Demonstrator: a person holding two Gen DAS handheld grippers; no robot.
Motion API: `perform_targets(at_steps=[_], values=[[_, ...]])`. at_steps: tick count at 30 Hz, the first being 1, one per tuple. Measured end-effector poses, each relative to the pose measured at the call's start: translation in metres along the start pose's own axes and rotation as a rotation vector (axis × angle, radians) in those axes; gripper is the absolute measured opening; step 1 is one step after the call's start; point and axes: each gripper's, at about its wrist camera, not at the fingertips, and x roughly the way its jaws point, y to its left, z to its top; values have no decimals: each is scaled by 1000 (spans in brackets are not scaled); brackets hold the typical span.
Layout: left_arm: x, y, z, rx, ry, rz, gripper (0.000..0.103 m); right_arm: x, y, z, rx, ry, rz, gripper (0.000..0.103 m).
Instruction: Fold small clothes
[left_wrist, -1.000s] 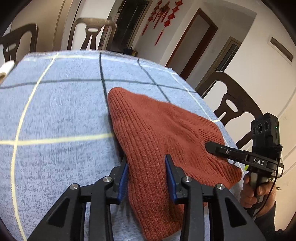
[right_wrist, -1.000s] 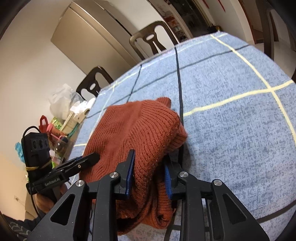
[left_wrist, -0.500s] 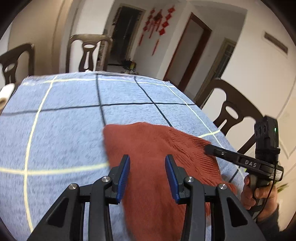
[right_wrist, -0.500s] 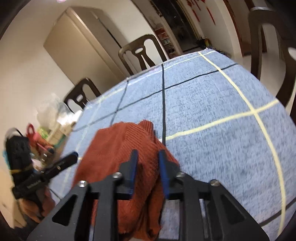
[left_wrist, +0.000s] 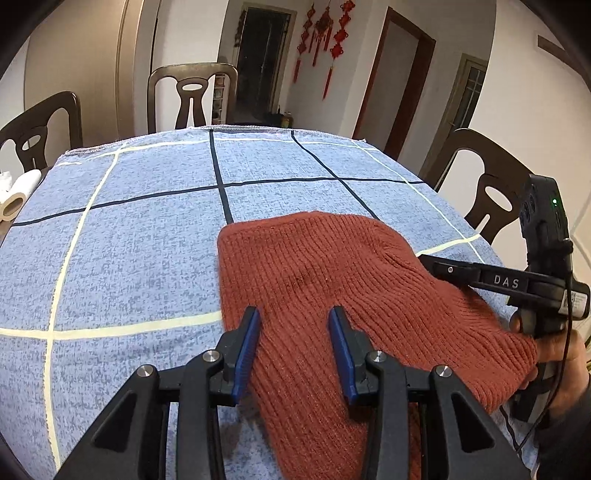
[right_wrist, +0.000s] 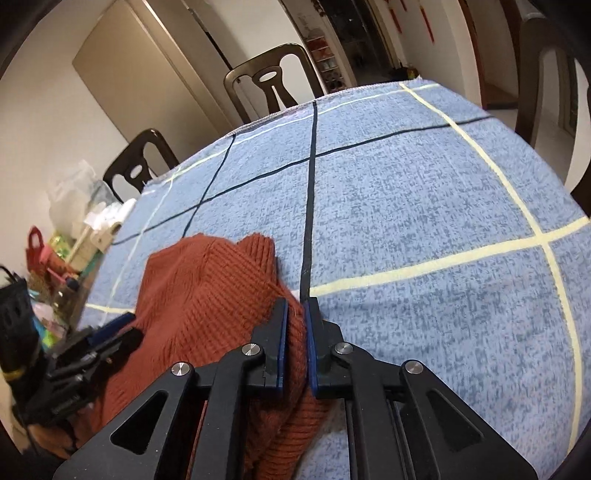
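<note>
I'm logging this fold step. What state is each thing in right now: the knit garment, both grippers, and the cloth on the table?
Rust knit garment: bunched, resting on the cloth, one edge pinched.
Right gripper: shut on a fold of the garment.
Left gripper: jaws apart, straddling the garment, not pinching it.
Blue checked cloth: spread flat over the table.

We have two wrist fisheyes, each low and close over the counter (left_wrist: 129, 229), looking down and forward along its own claw. The left view faces the far doorway; the right faces the far-left chairs. Both share the rust knit (left_wrist: 332, 280) — and each catches the other claw (left_wrist: 424, 258) at its edge.
</note>
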Motion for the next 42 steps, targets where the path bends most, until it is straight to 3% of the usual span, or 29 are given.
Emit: perform_targets(at_steps=[6, 10, 13, 18, 21, 24, 26, 32, 37, 42], values=[[-8, 0, 10, 8, 7, 0, 41, -27, 11, -3, -52, -48, -49, 15], [-9, 2, 30, 28, -12, 24, 41, -45, 26, -6, -90, -80, -55, 28], [3, 5, 35, 27, 15, 37, 41, -57, 40, -18, -121, -94, -47, 29], [10, 9, 11, 38, 44, 38, 42, -72, 60, -47, -245, -84, -38, 29], [8, 15, 11, 0, 49, 17, 43, -54, 55, -66, -306, -6, -111, 29], [-6, 12, 9, 16, 34, 31, 43, -62, 45, -61, -239, -28, -88, 29], [-20, 8, 5, 32, 18, 31, 43, -70, 50, -59, -268, -63, -122, 29], [-63, -8, -20, 49, -14, -40, 43, -79, 71, -69, -335, -70, -71, 29], [-51, -19, -45, 103, 46, 12, 44, -63, 60, -83, -311, -12, -108, 29], [-48, -14, -44, 72, 61, 3, 45, -67, 55, -84, -280, -15, -84, 29]])
